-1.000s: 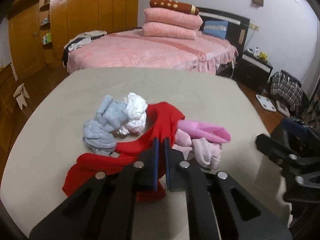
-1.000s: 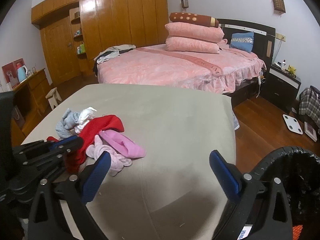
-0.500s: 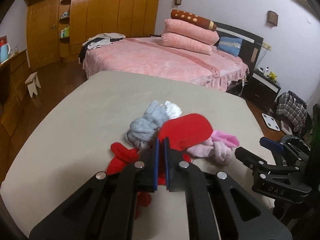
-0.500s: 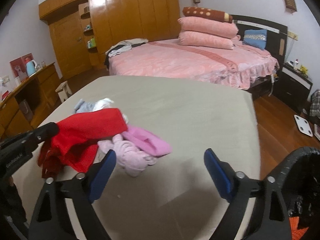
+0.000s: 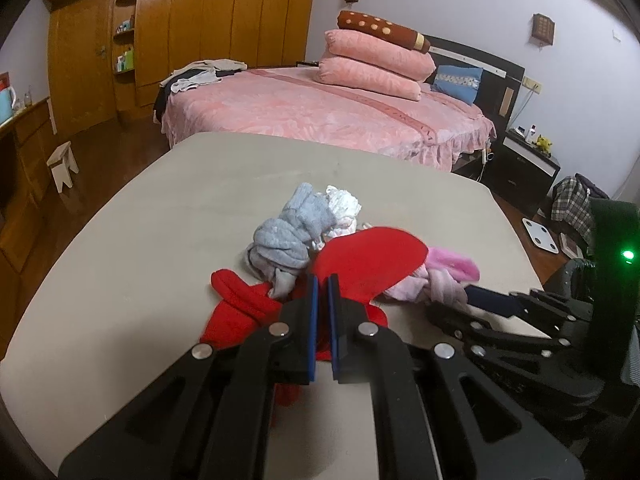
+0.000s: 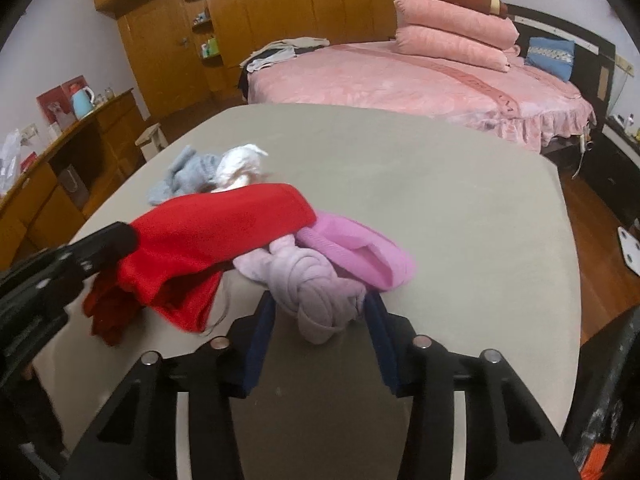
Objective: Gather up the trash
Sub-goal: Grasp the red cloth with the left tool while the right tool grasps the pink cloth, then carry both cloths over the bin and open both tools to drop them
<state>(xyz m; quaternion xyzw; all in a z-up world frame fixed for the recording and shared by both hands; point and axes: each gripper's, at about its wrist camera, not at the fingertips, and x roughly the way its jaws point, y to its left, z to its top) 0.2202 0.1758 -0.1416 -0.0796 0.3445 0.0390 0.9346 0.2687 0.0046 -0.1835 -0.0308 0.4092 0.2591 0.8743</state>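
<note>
On the beige table [image 5: 192, 208] lies a heap of soft items: a grey-blue sock [image 5: 288, 236], a white crumpled piece [image 5: 342, 202], a pink sock [image 6: 360, 256] and a lilac knotted bundle [image 6: 316, 292]. My left gripper [image 5: 322, 280] is shut on a red cloth [image 5: 372, 260], which hangs lifted above the heap. It enters the right wrist view from the left, where the left gripper [image 6: 100, 248] holds the red cloth [image 6: 224, 228]. My right gripper [image 6: 318, 308] is closing. The lilac bundle sits between its blue pads, about touching them.
A black lined bin [image 6: 600, 408] stands off the table's right edge. Beyond the table is a bed with a pink cover [image 5: 320, 120]. A small stool [image 5: 64, 164] and a wooden wardrobe [image 5: 220, 20] are to the left, and a white scale [image 5: 540, 236] lies on the floor.
The left gripper has raised the red cloth off the heap. The right gripper has come down and forward to the lilac bundle, and its jaws have narrowed from wide open.
</note>
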